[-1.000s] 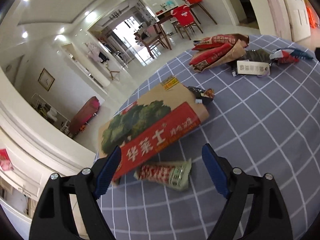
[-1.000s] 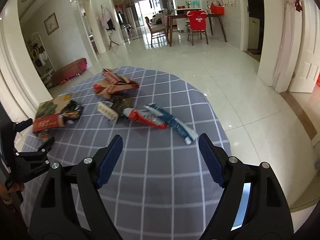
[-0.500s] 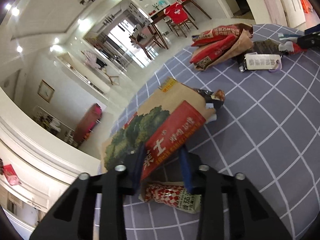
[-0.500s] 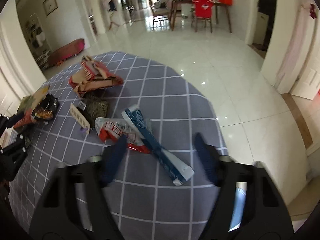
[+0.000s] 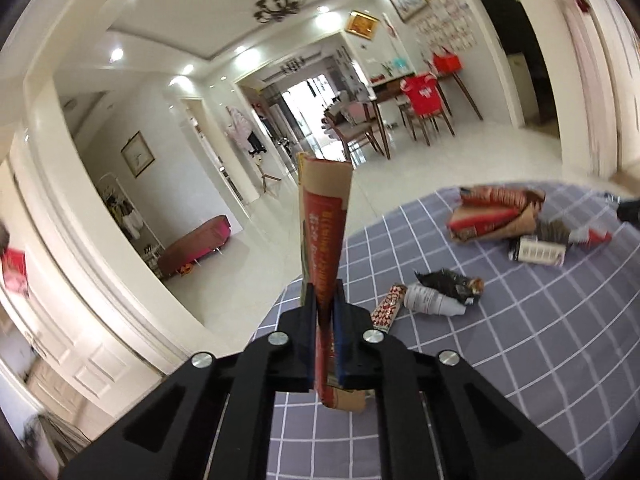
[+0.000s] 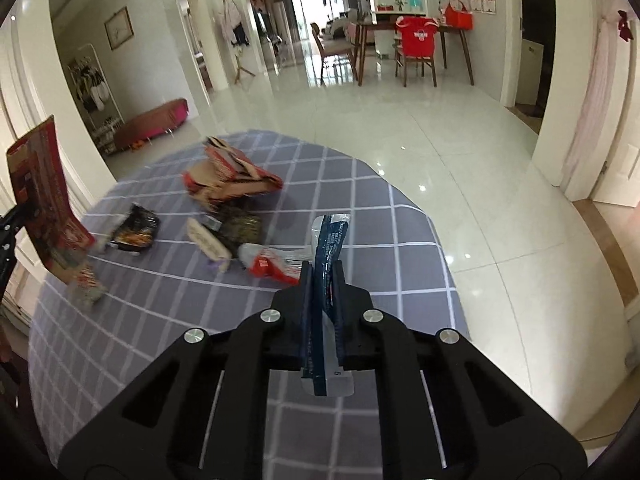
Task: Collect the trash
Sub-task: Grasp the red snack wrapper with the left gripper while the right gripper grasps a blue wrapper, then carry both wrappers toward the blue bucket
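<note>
My left gripper [image 5: 323,298] is shut on a flattened red and brown cardboard box [image 5: 323,224] and holds it upright above the grey checked tablecloth [image 5: 520,340]. The box also shows at the left of the right wrist view [image 6: 44,200]. My right gripper [image 6: 322,280] is shut on a blue and white wrapper [image 6: 329,248], lifted off the cloth. Left on the table: a red and white wrapper [image 6: 272,266], a black snack bag [image 6: 134,232], a small red patterned packet [image 5: 386,312], a white paper cup [image 5: 430,304] and a crumpled red and brown bag pile [image 6: 228,178].
The round table's edge [image 6: 440,240] curves off to the right over a glossy white tiled floor. A white label strip [image 6: 208,242] and a dark mesh wrapper [image 6: 240,226] lie mid-table. A dining table with chairs [image 6: 412,48] stands far back.
Both grippers went from open to shut. The left one took the cardboard box and raised it on end. The right one took the blue wrapper and lifted it.
</note>
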`<state>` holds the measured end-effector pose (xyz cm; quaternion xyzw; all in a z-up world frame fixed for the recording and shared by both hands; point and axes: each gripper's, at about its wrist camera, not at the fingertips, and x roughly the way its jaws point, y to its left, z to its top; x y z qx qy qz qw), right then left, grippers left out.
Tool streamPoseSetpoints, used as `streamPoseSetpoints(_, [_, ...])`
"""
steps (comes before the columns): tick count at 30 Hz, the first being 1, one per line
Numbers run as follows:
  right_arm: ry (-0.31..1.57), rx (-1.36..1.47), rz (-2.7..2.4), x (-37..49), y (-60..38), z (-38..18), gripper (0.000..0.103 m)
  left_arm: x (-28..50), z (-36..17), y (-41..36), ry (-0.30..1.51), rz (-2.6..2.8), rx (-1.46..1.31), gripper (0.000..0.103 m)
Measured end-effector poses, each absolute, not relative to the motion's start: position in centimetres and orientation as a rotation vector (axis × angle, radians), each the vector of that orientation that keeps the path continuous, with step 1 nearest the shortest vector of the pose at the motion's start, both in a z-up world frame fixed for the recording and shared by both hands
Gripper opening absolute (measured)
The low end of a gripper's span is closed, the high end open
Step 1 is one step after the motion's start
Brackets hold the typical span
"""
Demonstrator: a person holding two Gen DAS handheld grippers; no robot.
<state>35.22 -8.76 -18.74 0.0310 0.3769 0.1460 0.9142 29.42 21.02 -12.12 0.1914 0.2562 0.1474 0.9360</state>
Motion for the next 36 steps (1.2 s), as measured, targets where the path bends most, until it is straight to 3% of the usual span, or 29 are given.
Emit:
streamPoseSetpoints(15, [0.736, 0.159, 0.513, 28.5, -5.8, -14.7, 0.010, 21.4, -5.9, 18.8, 0.441, 0.131, 0.154, 0.006])
streamPoseSetpoints(36, [0.674, 0.285, 0.515, 21.8, -13.7, -12.9, 0.010, 15.0, -5.5, 6.9, 0.432, -0.099, 0.152, 0.006])
